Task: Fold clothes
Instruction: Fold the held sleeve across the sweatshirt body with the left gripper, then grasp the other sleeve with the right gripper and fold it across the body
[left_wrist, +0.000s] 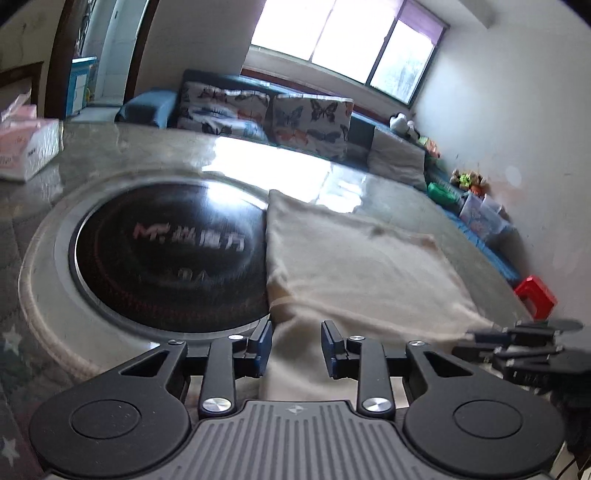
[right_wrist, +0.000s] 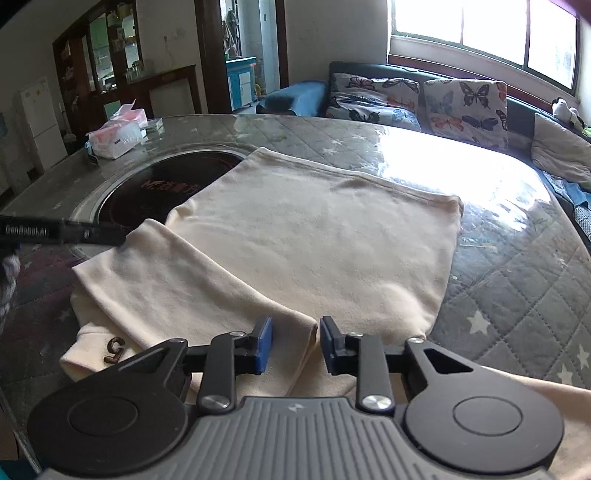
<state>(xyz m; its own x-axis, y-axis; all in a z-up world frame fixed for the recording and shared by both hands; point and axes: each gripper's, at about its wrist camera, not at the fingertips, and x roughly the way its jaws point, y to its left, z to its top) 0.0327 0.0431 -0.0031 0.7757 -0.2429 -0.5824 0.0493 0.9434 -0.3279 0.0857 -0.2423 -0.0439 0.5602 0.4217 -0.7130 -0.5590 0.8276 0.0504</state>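
Left to right: tissue box (right_wrist: 114, 138) sat far left on quilted table (right_wrist: 517, 295), well apart from cloth. Black round cooktop (left_wrist: 166, 254) inset in table, partly covered by cream garment (right_wrist: 314, 240) lying flat mid-table, sleeve folded across lower left. Left gripper (left_wrist: 295, 349) hovered over garment's near edge beside cooktop, jaws apart, nothing pinched. Right gripper (right_wrist: 295, 345) hung over near hem by sleeve end, jaws apart, no cloth clamped. Butterfly cushions (right_wrist: 417, 101) on sofa behind table.
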